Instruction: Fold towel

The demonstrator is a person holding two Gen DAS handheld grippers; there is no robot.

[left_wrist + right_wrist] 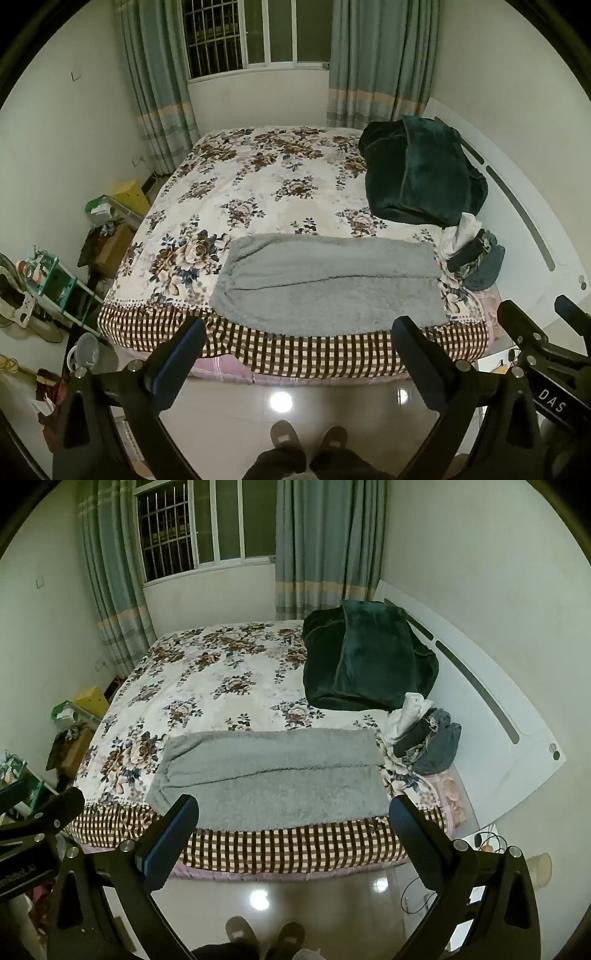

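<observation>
A fluffy grey towel (328,284) (273,779) lies flat along the near edge of the bed, with a long crease across its middle. My left gripper (299,328) hangs open above the floor, short of the bed's edge, with nothing between its fingers. My right gripper (293,805) is open as well, held back from the towel's near edge and holding nothing. In the left wrist view the right gripper's black frame (546,347) shows at the right; in the right wrist view the left gripper's frame (33,823) shows at the left.
The bed carries a floral cover (258,177) with a checked border (295,350). A dark green blanket (421,173) and a small heap of clothes (472,254) lie by the white headboard (480,701). Shelves and clutter (55,280) stand left. A person's slippered feet (306,439) stand on the glossy floor.
</observation>
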